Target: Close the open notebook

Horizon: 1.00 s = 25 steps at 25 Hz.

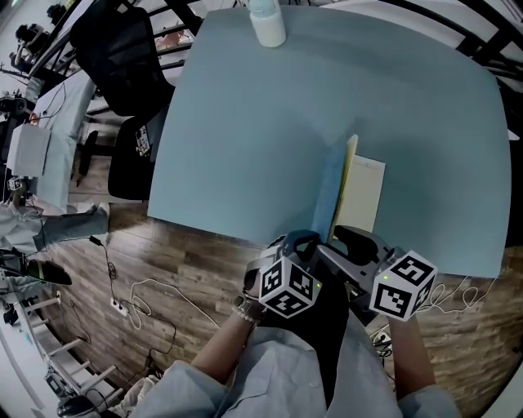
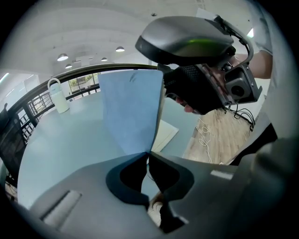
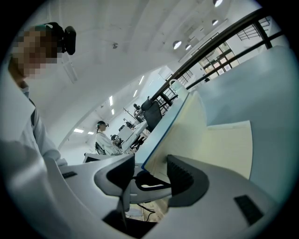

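The notebook lies near the front edge of the pale blue table (image 1: 245, 122). Its blue cover (image 1: 329, 192) stands almost upright over the cream pages (image 1: 365, 194). My left gripper (image 1: 315, 238) is shut on the cover's near corner; in the left gripper view the jaws (image 2: 148, 156) meet on the blue cover (image 2: 131, 107). My right gripper (image 1: 348, 234) sits just right of it, and its body (image 2: 196, 46) shows there too. In the right gripper view its jaws (image 3: 150, 163) stand open, with the cover's blue edge (image 3: 161, 133) between them, untouched by the pads. The cream page (image 3: 224, 144) lies beyond.
A white jug (image 1: 267, 20) stands at the table's far edge. A black office chair (image 1: 122, 69) is off the table's left side. Cables (image 1: 139, 302) lie on the wooden floor below the front edge. A person (image 3: 102, 137) stands at distant desks.
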### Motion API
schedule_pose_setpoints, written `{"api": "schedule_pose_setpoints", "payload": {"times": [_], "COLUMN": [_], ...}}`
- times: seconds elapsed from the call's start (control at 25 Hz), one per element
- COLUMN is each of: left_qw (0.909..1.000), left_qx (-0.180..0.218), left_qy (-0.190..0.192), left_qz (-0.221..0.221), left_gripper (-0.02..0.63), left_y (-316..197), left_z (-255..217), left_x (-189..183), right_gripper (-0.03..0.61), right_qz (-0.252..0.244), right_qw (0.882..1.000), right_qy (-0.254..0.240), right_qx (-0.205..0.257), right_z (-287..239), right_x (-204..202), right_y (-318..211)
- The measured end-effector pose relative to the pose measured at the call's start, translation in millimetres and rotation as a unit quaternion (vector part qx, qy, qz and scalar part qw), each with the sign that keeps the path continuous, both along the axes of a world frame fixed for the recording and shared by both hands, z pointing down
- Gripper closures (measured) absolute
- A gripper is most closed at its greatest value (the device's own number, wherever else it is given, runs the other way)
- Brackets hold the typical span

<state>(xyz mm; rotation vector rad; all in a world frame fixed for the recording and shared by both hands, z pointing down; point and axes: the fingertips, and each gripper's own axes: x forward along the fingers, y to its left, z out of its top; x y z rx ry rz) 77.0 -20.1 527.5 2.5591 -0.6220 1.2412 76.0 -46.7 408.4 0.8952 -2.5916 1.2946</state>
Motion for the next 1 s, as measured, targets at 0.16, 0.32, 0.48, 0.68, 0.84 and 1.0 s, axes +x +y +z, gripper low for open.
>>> {"api": "schedule_pose_setpoints", "payload": {"times": [0.16, 0.32, 0.48, 0.68, 0.84, 1.0], "left_qw": [0.9999, 0.9998, 0.9996, 0.9997, 0.9994, 0.9984], "left_qx": [0.001, 0.0, 0.0, -0.003, -0.027, -0.049], "left_qy": [-0.006, -0.007, -0.011, -0.008, 0.005, 0.024], "left_qz": [0.012, 0.021, 0.025, 0.024, 0.021, 0.014], "left_gripper": [0.595, 0.595, 0.594, 0.592, 0.592, 0.592], "left_y": [1, 2, 3, 5, 6, 8], "left_z": [1, 3, 4, 5, 4, 1], "left_x": [4, 4, 6, 8, 8, 2], "right_gripper": [0.387, 0.391, 0.486, 0.523, 0.545, 0.552], "right_qz": [0.018, 0.04, 0.061, 0.089, 0.108, 0.128], "right_qw": [1.0, 0.999, 0.997, 0.995, 0.993, 0.989], "right_qy": [0.007, 0.021, 0.029, 0.038, 0.042, 0.05], "right_qx": [-0.007, -0.016, -0.023, -0.032, -0.037, -0.045], "right_z": [3, 10, 13, 14, 17, 24], "right_x": [8, 16, 26, 34, 45, 56], "right_y": [0, 1, 3, 8, 11, 15]}}
